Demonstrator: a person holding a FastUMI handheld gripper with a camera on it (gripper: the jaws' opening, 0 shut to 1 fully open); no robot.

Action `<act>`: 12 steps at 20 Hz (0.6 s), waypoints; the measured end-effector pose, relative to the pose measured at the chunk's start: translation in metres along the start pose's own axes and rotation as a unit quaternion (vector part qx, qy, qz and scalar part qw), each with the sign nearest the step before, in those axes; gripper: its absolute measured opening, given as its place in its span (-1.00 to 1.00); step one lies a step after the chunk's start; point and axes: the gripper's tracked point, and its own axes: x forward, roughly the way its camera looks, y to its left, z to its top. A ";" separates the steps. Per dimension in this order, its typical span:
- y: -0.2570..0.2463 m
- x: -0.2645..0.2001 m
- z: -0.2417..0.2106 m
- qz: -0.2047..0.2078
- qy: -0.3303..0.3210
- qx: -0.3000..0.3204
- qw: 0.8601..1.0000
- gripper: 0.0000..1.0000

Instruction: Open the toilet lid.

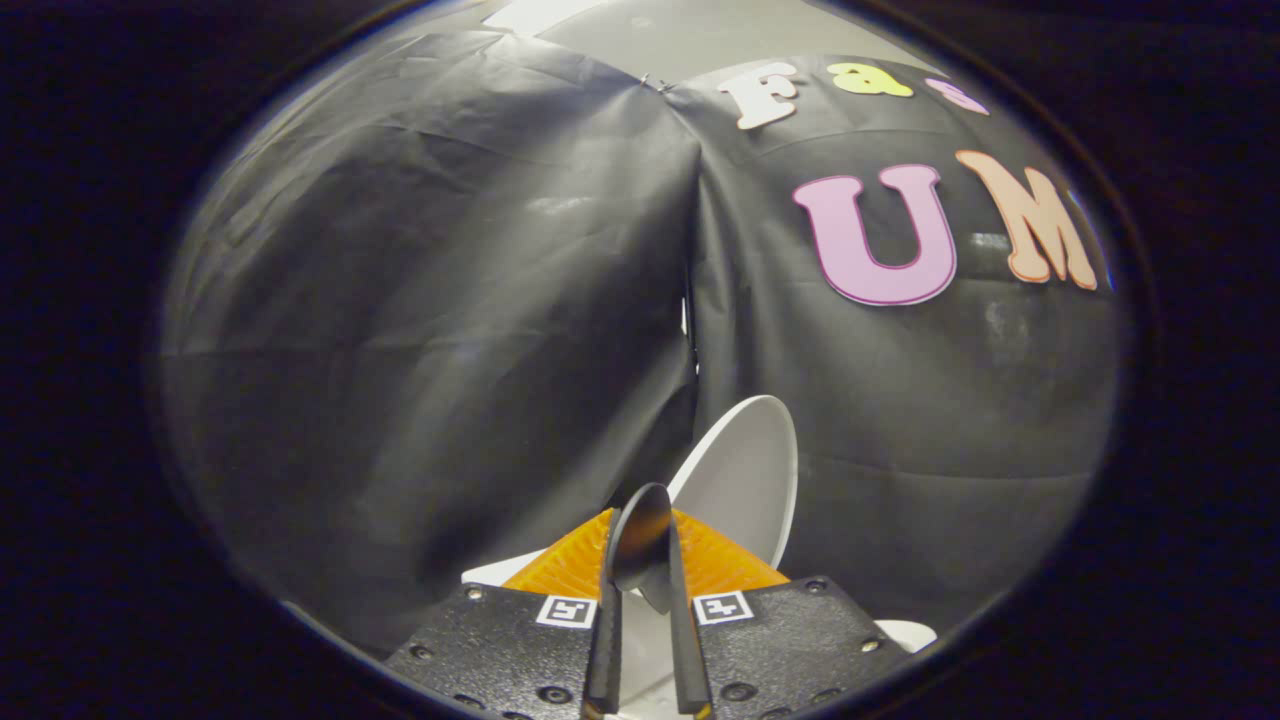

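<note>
The white toilet lid stands raised and nearly upright, leaning back toward the black cloth wall, just beyond my fingertips and a little to their right. My gripper points at the lid's lower left edge, its two fingers drawn together so the tips meet. I see nothing clamped between them. A strip of white toilet surface shows through the narrow gap lower down between the fingers. The lid's bottom and hinge are hidden behind the gripper.
Small white parts of the toilet peek out on either side of the gripper body. The black cloth wall hangs close behind the lid, with a seam running down just left of it.
</note>
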 end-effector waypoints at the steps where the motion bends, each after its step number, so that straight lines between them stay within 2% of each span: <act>1: 0.003 0.001 0.000 -0.001 0.002 -0.012 1.000 -0.57; 3: 0.004 0.003 -0.001 0.002 0.006 -0.021 1.000 -0.57; 12: 0.010 0.003 -0.008 0.016 0.026 -0.027 0.999 -0.29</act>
